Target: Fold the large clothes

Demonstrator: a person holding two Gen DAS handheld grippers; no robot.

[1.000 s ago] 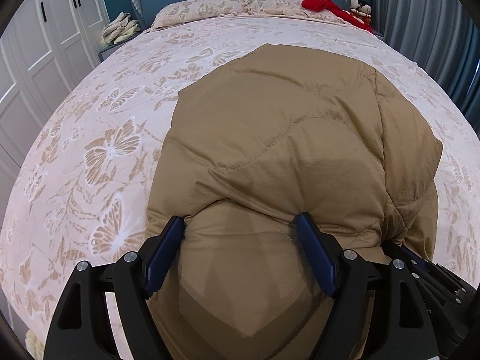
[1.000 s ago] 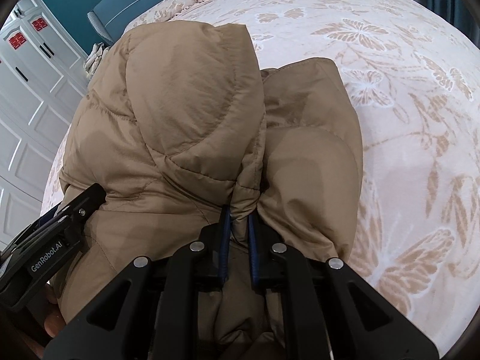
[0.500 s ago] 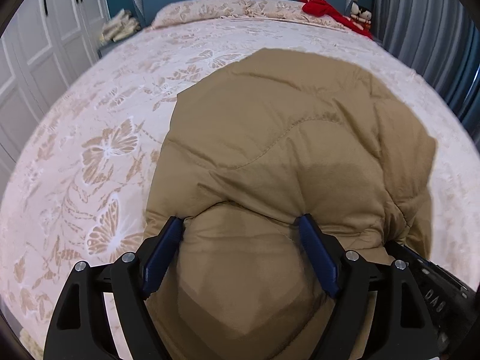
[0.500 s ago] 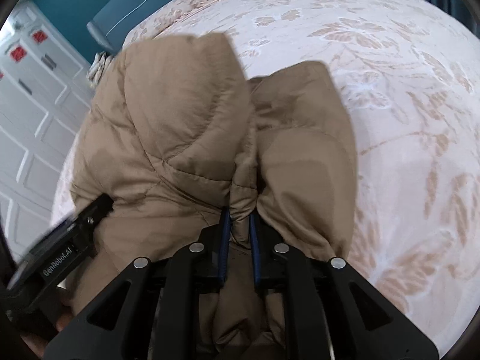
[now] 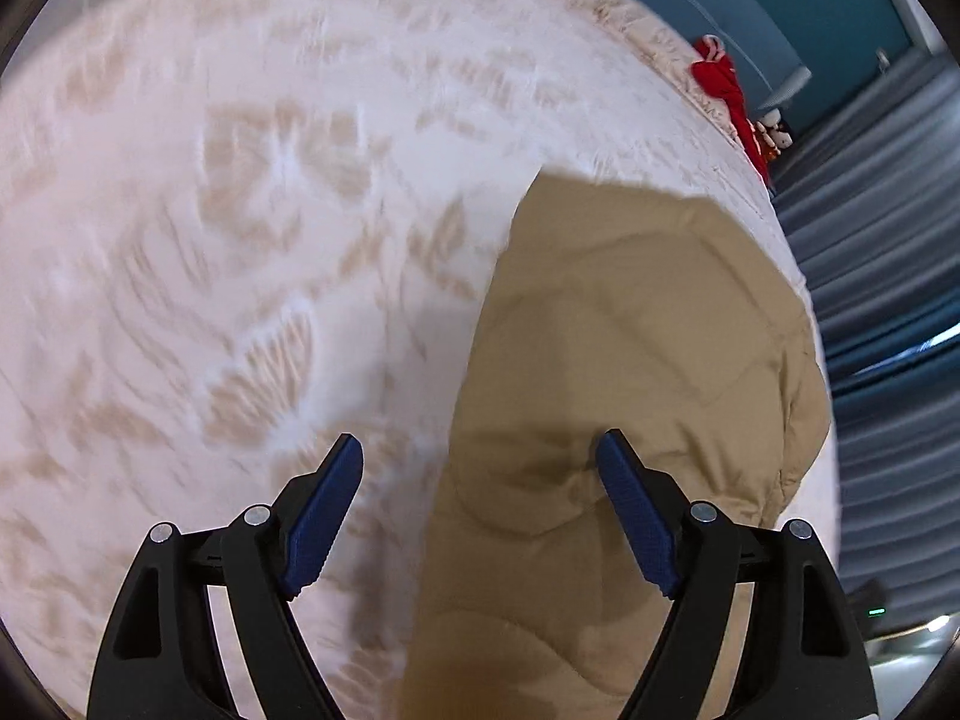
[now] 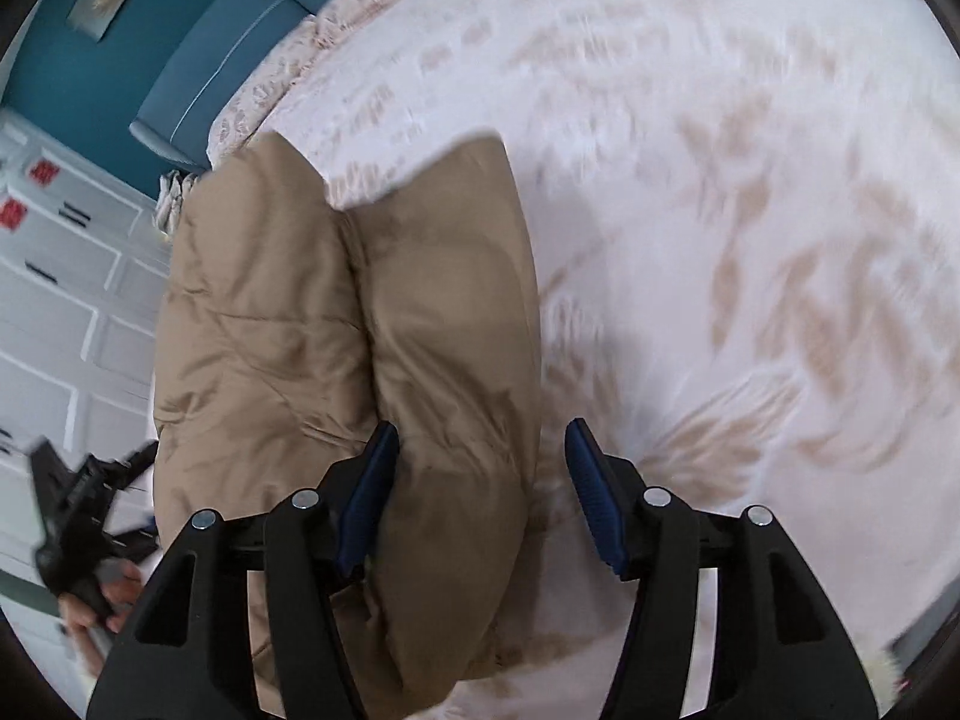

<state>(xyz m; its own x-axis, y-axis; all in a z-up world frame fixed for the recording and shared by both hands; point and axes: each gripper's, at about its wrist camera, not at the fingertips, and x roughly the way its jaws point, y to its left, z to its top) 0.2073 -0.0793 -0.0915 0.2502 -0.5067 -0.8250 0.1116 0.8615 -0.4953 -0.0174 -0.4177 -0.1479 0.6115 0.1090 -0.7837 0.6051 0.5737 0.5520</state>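
The tan puffer jacket (image 6: 360, 324) lay folded into a thick bundle on the floral bedspread (image 5: 228, 192); the fold looked essentially finished, perhaps needing only tidying. The right gripper (image 6: 480, 486) was opening, a padded edge loose between its jaws. The left gripper (image 5: 480, 510) stood wide apart, gripping nothing. Beyond were a blue headboard (image 6: 198, 78), white wardrobe doors (image 6: 66, 312) and blue-grey curtains (image 5: 888, 228).

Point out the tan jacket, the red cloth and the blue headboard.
Jacket (image 6: 444, 324): right wrist view, on the folded quilted top.
Red cloth (image 5: 729, 93): left wrist view, on its middle, at the bed's far end.
Headboard (image 6: 198, 84): right wrist view, on its padded face.
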